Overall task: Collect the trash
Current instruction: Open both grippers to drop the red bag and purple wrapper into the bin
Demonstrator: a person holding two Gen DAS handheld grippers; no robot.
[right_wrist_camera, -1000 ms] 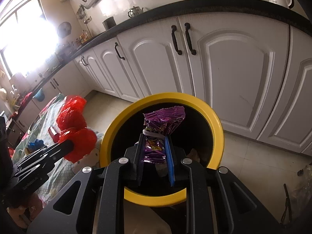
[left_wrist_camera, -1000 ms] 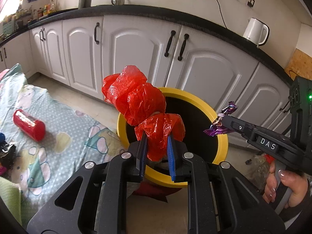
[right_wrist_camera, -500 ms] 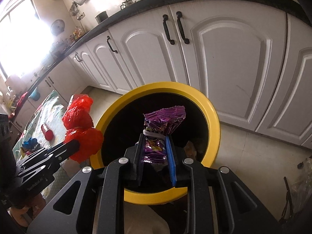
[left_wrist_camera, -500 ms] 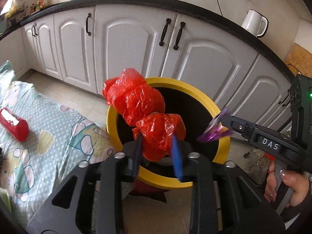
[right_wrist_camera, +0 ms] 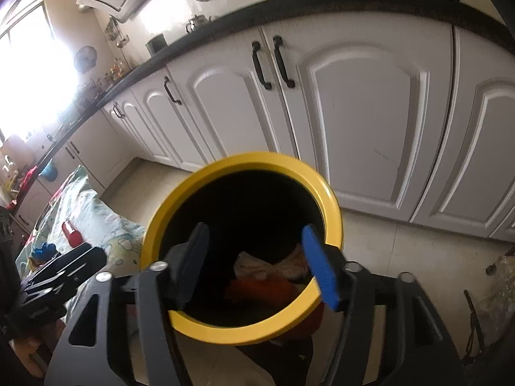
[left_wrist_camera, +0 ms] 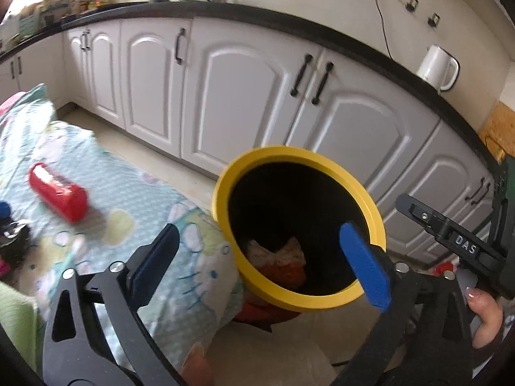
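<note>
We look down along two handheld grippers at a yellow-rimmed bin (left_wrist_camera: 222, 193) with a dark inside, standing in front of white kitchen cabinets (left_wrist_camera: 241, 96). Our left gripper (left_wrist_camera: 257, 257) has its jaws opening wide, with nothing between them. Our right gripper (right_wrist_camera: 257, 257) is also opening, its jaws empty above the bin's mouth. Crumpled trash (right_wrist_camera: 273, 270), pale paper over something orange-red, lies at the bottom of the bin, toward six o'clock. A red can (left_wrist_camera: 58, 191) lies on a patterned cloth (left_wrist_camera: 128, 193) at nine o'clock from the bin. A white kettle (left_wrist_camera: 437, 67) sits on the counter at two o'clock.
</note>
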